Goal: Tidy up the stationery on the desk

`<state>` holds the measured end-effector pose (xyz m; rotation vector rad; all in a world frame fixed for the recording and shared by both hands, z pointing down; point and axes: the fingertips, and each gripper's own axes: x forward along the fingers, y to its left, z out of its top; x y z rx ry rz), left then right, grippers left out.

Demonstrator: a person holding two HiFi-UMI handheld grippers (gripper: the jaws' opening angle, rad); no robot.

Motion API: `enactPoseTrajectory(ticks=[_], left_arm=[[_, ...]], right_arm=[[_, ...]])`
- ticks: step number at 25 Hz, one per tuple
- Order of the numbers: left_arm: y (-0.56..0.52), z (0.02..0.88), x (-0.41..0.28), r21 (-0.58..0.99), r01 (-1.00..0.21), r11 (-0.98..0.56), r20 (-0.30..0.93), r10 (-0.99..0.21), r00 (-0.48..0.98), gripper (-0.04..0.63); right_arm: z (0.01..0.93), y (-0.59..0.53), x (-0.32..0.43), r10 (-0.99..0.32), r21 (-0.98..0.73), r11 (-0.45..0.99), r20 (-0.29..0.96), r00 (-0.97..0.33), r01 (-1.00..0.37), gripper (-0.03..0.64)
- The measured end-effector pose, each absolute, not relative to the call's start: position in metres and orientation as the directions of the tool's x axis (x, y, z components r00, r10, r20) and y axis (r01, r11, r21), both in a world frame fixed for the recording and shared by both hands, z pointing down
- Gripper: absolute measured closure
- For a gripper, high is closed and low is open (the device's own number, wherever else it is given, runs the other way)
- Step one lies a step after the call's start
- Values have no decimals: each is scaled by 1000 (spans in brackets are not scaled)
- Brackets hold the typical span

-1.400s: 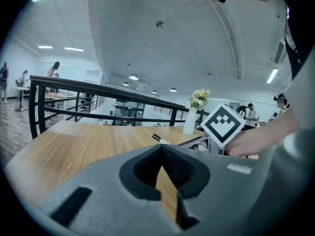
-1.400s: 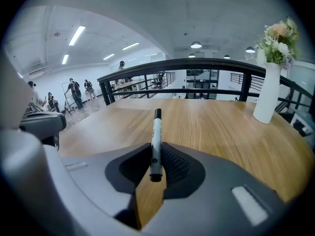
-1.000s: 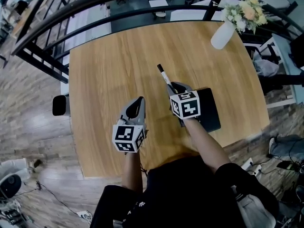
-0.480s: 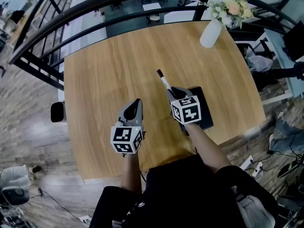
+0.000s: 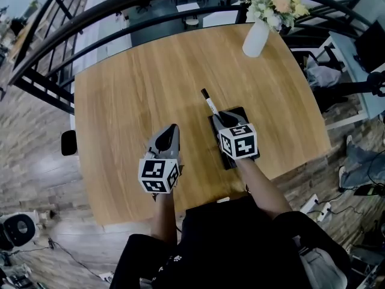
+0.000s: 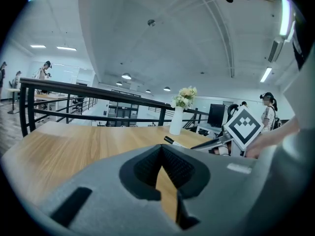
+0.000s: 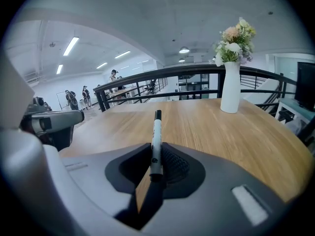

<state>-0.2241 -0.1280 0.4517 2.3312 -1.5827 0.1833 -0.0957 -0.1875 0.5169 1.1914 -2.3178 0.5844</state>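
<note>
A white marker with a black cap (image 5: 209, 104) sticks out forward from my right gripper (image 5: 224, 118), which is shut on it. In the right gripper view the marker (image 7: 156, 141) lies clamped between the jaws, cap pointing away over the wood. Under that gripper lies a flat black case or notebook (image 5: 218, 132), mostly hidden by gripper and arm. My left gripper (image 5: 170, 132) hovers over bare desk to the left, shut with nothing in it. The left gripper view shows the marker (image 6: 172, 141) and the right gripper's marker cube (image 6: 243, 127) off to the right.
A white vase of flowers (image 5: 255, 38) stands at the far right corner of the round-edged wooden desk (image 5: 132, 89). A black railing (image 5: 90, 17) runs behind the desk. The vase (image 7: 230, 87) is ahead and right of the held marker.
The head view has swung, so the desk and vase sit further left in the picture. Both grippers keep their places over the desk, and the right one still holds the marker.
</note>
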Motion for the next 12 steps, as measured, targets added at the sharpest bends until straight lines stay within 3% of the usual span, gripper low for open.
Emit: enactPoseTrajectory(ticks=[12], left_arm=[[-135, 453, -170, 193, -905, -378, 288, -860, 421, 603]], right_arm=[[517, -183, -33, -663, -176, 474, 573, -481, -863, 535]])
